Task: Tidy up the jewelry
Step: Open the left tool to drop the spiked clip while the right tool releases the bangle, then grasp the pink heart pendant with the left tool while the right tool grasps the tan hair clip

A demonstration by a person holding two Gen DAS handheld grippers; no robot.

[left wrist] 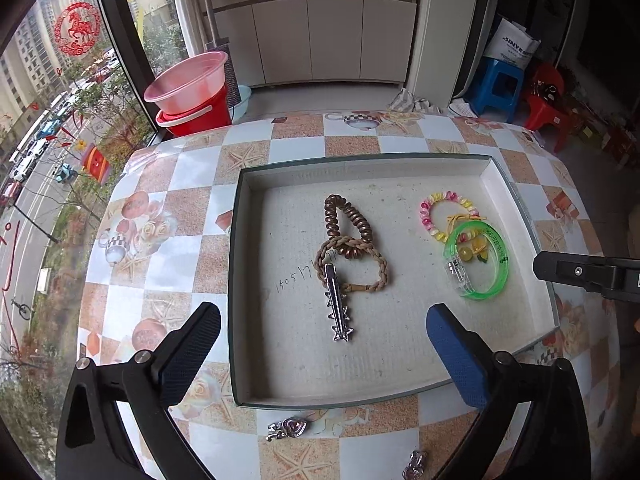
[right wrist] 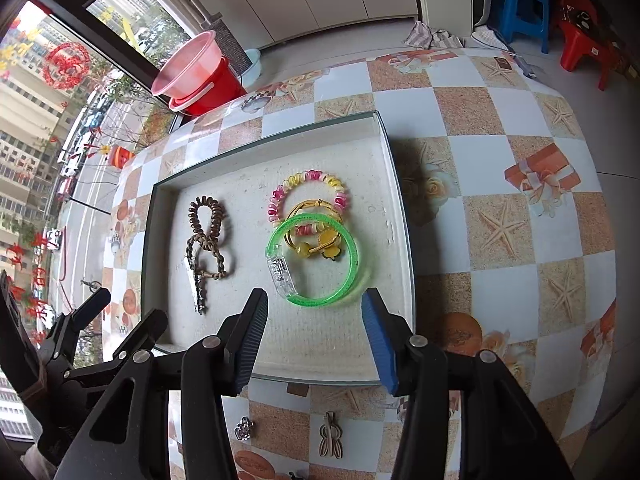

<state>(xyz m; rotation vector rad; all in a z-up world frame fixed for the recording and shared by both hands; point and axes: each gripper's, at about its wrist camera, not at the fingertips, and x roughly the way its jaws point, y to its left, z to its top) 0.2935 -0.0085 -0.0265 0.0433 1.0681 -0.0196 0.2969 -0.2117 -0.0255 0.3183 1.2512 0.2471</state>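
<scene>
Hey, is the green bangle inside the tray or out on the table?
Inside. The green bangle lies flat on the tray floor near its right wall, overlapping a yellow hair tie.

Checkered table (left wrist: 168,184) w/ tray (left wrist: 240,280), small clips (left wrist: 287,429) on cloth.

Tabletop (right wrist: 500,120): tan-and-white checks with starfish print. Tray (left wrist: 256,184): off-white inside, dark rim. Bangle (right wrist: 352,264): translucent green (clear clasp section). Coil tie (left wrist: 332,216): bronze-brown. Second coil tie (right wrist: 280,192): pink and yellow. Hair clip (left wrist: 338,304): silver.
</scene>
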